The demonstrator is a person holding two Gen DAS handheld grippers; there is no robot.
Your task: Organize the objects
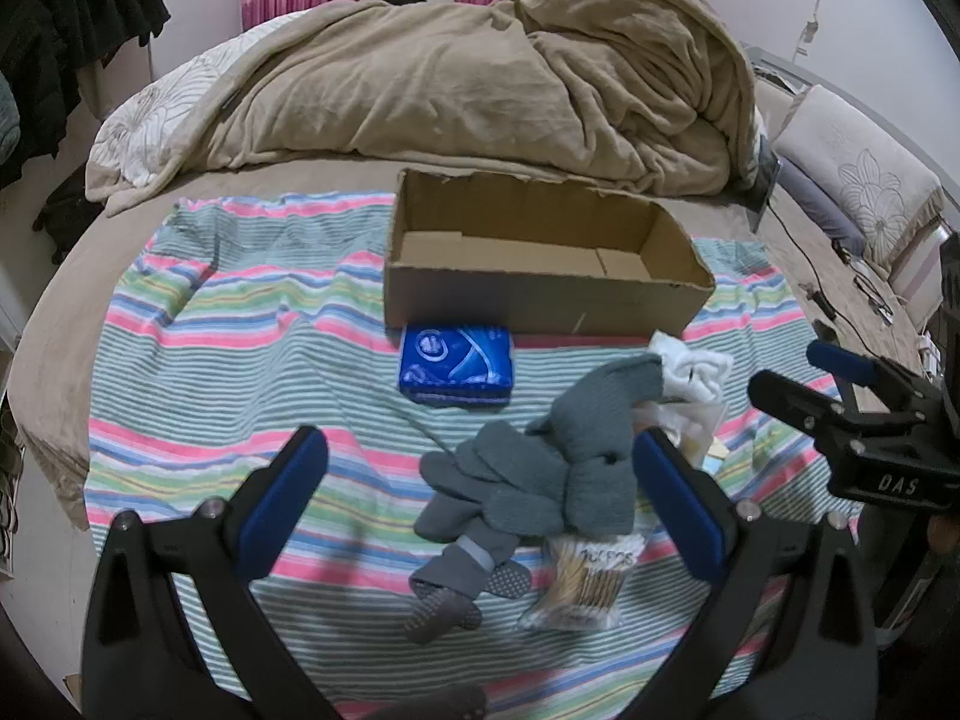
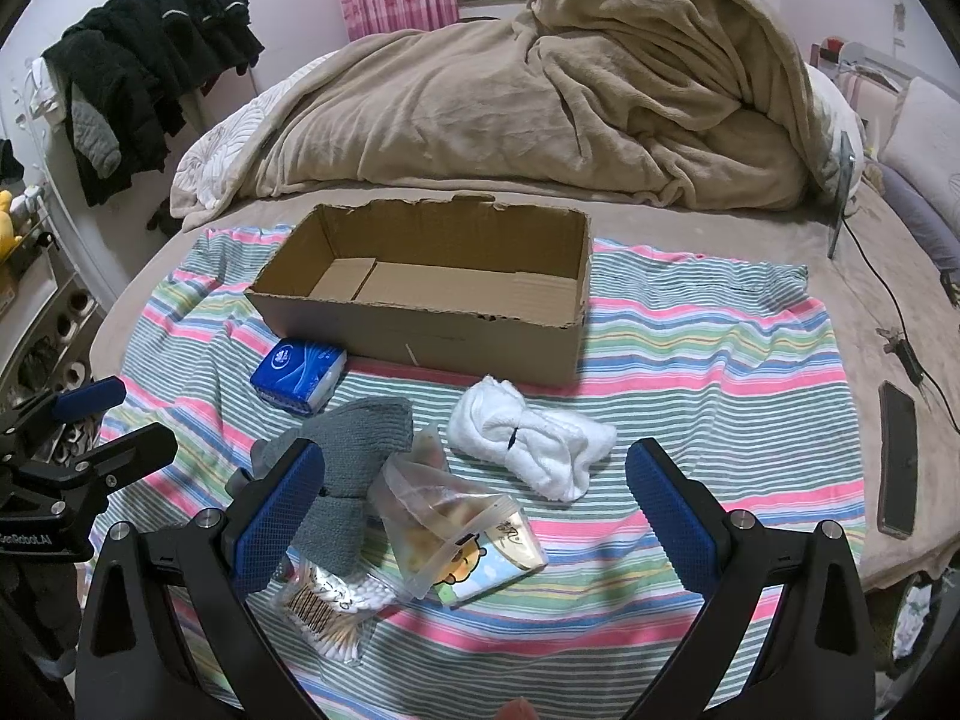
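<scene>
An open, empty cardboard box point(image 1: 540, 294) point(image 2: 432, 330) sits on a striped cloth point(image 1: 228, 372) point(image 2: 720, 360) on the bed. In front of it lie a blue tissue pack point(image 1: 456, 366) point(image 2: 298, 373), grey socks point(image 1: 540, 474) point(image 2: 354, 450), a white rolled sock pair point(image 1: 696, 372) point(image 2: 531, 435), a bag of cotton swabs point(image 1: 585, 582) point(image 2: 330, 606) and a clear zip bag with a cartoon packet point(image 2: 462, 534). My left gripper point(image 1: 480, 480) is open above the grey socks. My right gripper point(image 2: 474, 498) is open above the zip bag; it also shows in the left wrist view point(image 1: 804, 384).
A bunched beige blanket point(image 1: 480, 72) point(image 2: 570, 96) lies behind the box. A pillow point(image 1: 858, 174), cables and a phone point(image 2: 898, 459) lie at the right of the bed. Dark clothes point(image 2: 138, 72) hang at the left.
</scene>
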